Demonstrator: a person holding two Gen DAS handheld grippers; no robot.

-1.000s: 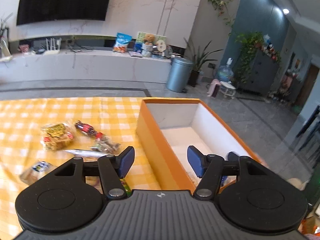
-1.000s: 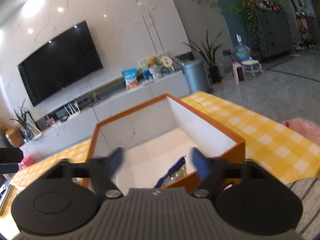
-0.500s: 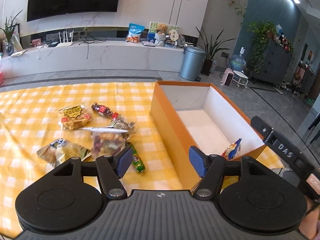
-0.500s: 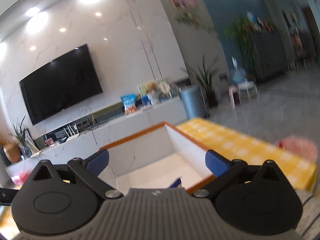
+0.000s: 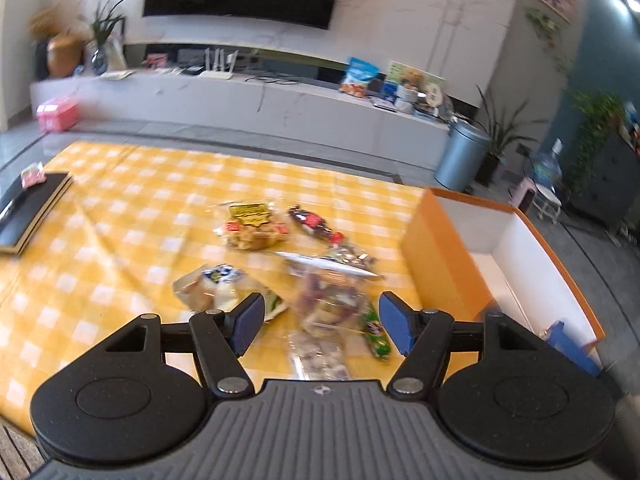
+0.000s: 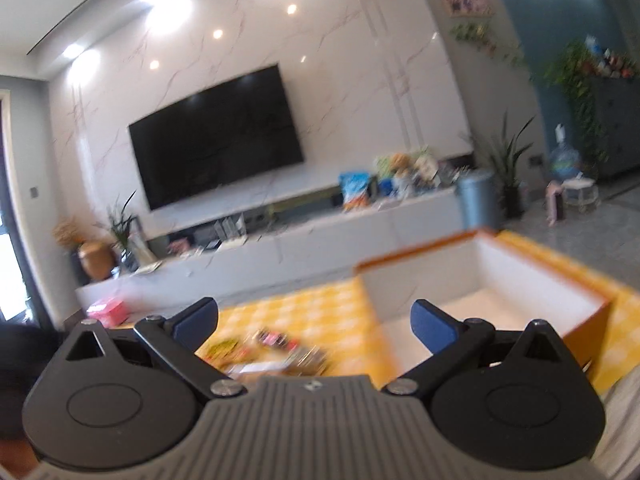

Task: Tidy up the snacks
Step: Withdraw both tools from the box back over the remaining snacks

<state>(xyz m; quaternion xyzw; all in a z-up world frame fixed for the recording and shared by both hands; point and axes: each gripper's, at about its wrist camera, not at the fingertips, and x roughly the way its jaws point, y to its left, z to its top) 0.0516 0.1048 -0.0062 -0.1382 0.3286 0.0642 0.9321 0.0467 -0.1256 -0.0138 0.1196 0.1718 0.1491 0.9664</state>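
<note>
Several snack packets lie in a loose pile on the yellow checked cloth (image 5: 132, 216). Among them are a cracker bag with a yellow label (image 5: 250, 228), a dark red wrapper (image 5: 310, 220), a clear bag (image 5: 332, 304) and a green tube (image 5: 376, 332). My left gripper (image 5: 322, 320) hovers open just above the clear bag, its pads touching nothing. The orange box (image 5: 440, 248) with white inside stands to the right, a blue packet (image 5: 568, 340) in its near corner. My right gripper (image 6: 316, 322) is open and empty, higher up. Below it, the blurred snack pile (image 6: 272, 344) lies left of the box (image 6: 480, 276).
A black book (image 5: 32, 208) with a pink item (image 5: 32, 170) on it lies at the cloth's far left edge. Beyond the table run a low white TV bench (image 5: 280, 100) and a grey bin (image 5: 460, 156). Open cloth lies left of the pile.
Both views have swung left, from the box toward the snack pile. The right jaws have spread wider. The left jaws have opened a little and now hang over the pile.
</note>
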